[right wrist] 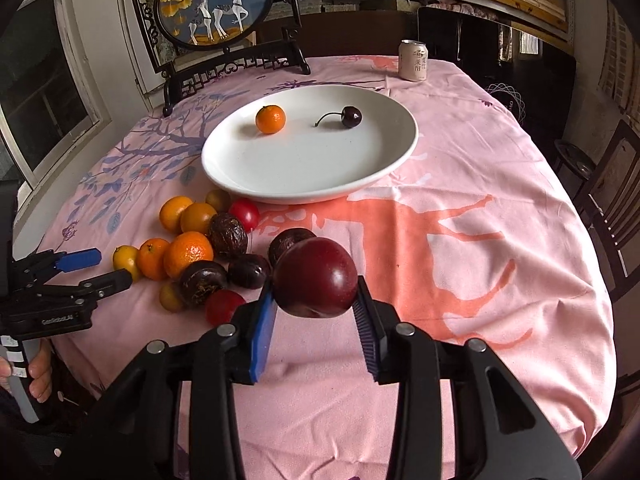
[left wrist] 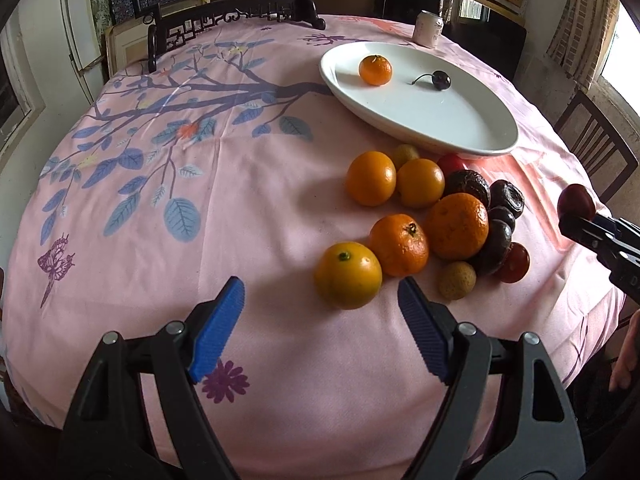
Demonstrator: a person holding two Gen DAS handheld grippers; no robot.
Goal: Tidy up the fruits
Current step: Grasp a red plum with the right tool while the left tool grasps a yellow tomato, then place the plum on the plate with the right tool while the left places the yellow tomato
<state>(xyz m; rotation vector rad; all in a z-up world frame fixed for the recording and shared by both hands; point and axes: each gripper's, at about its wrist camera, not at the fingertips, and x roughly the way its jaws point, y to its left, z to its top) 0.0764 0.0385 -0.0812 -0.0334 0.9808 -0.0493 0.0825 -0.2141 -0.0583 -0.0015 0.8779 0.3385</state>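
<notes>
A white oval plate (right wrist: 248, 176) (left wrist: 472, 136) holds a small mandarin (right wrist: 271, 119) (left wrist: 375, 70) and a dark cherry (right wrist: 351, 117) (left wrist: 441, 79). A pile of fruit lies on the cloth before it: oranges (left wrist: 456, 226) (right wrist: 188, 254), dark passion fruits (right wrist: 227, 235), red tomatoes (right wrist: 245, 213). My right gripper (right wrist: 316, 304) is shut on a dark red plum (right wrist: 316, 278), held above the cloth right of the pile; it also shows in the left wrist view (left wrist: 576, 216). My left gripper (left wrist: 320, 300) is open and empty, with a yellow-orange citrus (left wrist: 347, 275) just ahead between its fingertips.
A drink can (right wrist: 413, 59) (left wrist: 429, 29) stands at the table's far edge. A framed deer picture on a dark stand (right wrist: 216, 4) is at the far left. Wooden chairs (right wrist: 616, 208) stand to the right. The pink cloth (right wrist: 480, 240) spreads right of the plate.
</notes>
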